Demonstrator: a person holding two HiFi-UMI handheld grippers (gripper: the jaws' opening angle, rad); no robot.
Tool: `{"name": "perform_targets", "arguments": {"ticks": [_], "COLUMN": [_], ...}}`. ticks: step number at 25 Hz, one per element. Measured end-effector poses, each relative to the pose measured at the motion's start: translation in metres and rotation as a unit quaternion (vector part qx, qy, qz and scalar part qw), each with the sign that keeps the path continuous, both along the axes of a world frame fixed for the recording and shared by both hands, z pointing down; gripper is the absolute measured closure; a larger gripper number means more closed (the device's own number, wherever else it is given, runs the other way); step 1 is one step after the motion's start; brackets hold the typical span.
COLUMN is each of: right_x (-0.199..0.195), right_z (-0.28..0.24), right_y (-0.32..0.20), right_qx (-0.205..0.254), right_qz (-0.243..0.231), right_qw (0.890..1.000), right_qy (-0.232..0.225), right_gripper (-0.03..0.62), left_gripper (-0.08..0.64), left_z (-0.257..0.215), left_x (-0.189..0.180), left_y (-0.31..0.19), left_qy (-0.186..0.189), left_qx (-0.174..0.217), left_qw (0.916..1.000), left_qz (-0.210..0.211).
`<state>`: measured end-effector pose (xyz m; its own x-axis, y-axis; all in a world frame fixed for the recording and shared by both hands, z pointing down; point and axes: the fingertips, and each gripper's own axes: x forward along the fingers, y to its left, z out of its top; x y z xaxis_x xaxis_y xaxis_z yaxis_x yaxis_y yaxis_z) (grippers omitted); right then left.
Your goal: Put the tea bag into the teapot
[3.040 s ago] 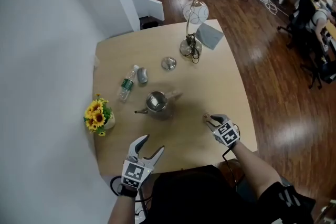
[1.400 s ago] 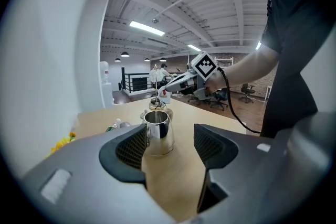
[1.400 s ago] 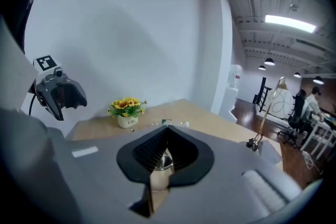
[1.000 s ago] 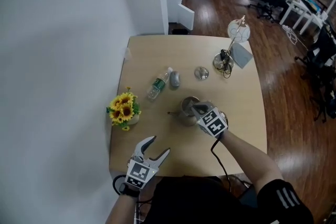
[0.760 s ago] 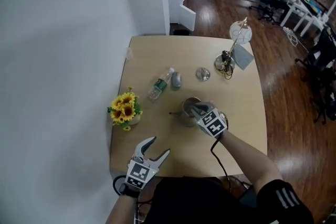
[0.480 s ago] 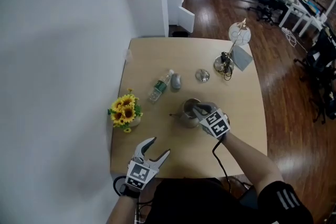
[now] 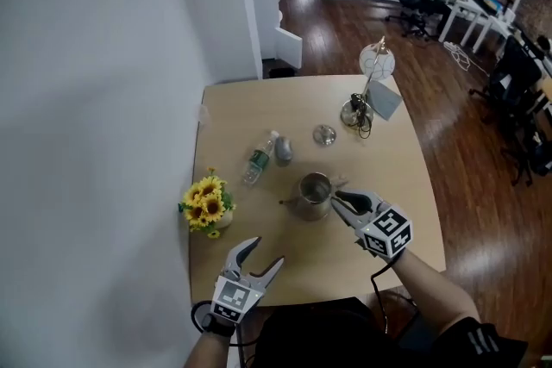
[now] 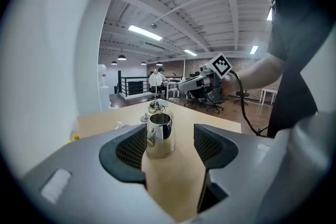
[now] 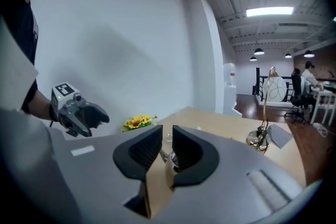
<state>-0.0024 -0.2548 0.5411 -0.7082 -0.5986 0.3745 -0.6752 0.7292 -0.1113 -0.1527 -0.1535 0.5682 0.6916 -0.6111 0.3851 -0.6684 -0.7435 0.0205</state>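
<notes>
Head view: the right gripper [image 7: 340, 202], just beside the steel teapot [image 7: 314, 196], and the left gripper [image 7: 264, 252] are held with jaws apart and empty; the unseen tea bag is judged dropped inside, so withdrawal is called for.

The teapot [image 7: 314, 196] is shiny silver, the table [image 7: 250, 112] pale tan. At the teapot's nine o'clock stand yellow sunflowers [image 7: 205, 201]; the floor [image 7: 448, 99] is dark brown.

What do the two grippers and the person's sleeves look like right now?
The left gripper and right gripper are light grey with black ribbed pads, each bearing a cube of black-and-white square markers and trailing a black cable. The person wears a black short-sleeved top.
</notes>
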Motion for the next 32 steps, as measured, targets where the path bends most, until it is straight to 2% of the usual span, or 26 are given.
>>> {"name": "perform_targets", "arguments": {"ticks": [3, 8, 13, 24, 32], "right_x": [0.006, 0.017, 0.037, 0.097, 0.108], "right_z": [-0.019, -0.046, -0.062, -0.042, -0.036], "right_y": [0.025, 0.069, 0.118, 0.264, 0.342], "right_qx": [-0.002, 0.019, 0.026, 0.019, 0.001], "right_qz": [0.009, 0.027, 0.035, 0.022, 0.000], "right_qw": [0.999, 0.997, 0.994, 0.996, 0.996], "right_qy": [-0.043, -0.065, -0.104, -0.085, -0.088], "right_gripper": [0.523, 0.531, 0.579, 0.584, 0.584], "left_gripper": [0.284, 0.284, 0.284, 0.284, 0.284], "left_z": [-0.004, -0.020, -0.026, -0.029, -0.027], "left_x": [-0.002, 0.005, 0.024, 0.088, 0.108], "left_y": [0.001, 0.013, 0.044, 0.169, 0.248], "left_qy": [-0.001, 0.020, 0.016, 0.017, 0.005], "left_qx": [0.008, 0.018, 0.027, 0.022, 0.007], "left_qw": [0.9999, 0.9994, 0.9993, 0.9995, 0.9999], "left_qz": [0.014, 0.023, 0.023, 0.012, 0.012]}}
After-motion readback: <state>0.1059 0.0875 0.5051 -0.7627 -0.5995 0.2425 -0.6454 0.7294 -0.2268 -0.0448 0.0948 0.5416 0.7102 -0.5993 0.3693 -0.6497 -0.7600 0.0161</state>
